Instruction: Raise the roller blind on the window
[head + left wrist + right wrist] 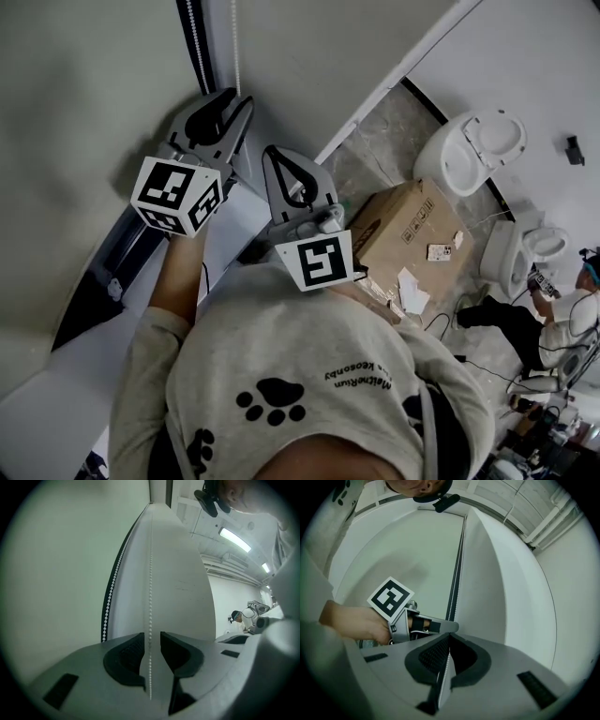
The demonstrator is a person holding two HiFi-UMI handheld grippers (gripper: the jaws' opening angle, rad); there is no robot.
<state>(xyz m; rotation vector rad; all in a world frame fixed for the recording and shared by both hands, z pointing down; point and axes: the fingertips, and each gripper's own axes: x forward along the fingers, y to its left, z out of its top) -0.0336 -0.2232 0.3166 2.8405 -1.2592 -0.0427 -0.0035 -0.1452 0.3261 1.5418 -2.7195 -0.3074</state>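
The pale roller blind (84,112) hangs over the window at the left. Its white bead chain (235,37) drops in front of the wall beside the dark frame. My left gripper (230,103) stands open with one strand of the bead chain (150,597) running down through the gap, clear of both pads; a second strand (110,602) hangs to the left by the blind (56,573). My right gripper (281,155) sits lower and to the right. In the right gripper view, the right gripper (449,641) is shut on the bead chain (442,679), with the left gripper (447,626) just above it.
A cardboard box (412,225) lies on the floor to the right, with papers beside it. Two white toilets (473,150) (520,253) stand along the far wall. Another person (553,323) crouches at the right edge among cables. The white sill (66,403) runs below the blind.
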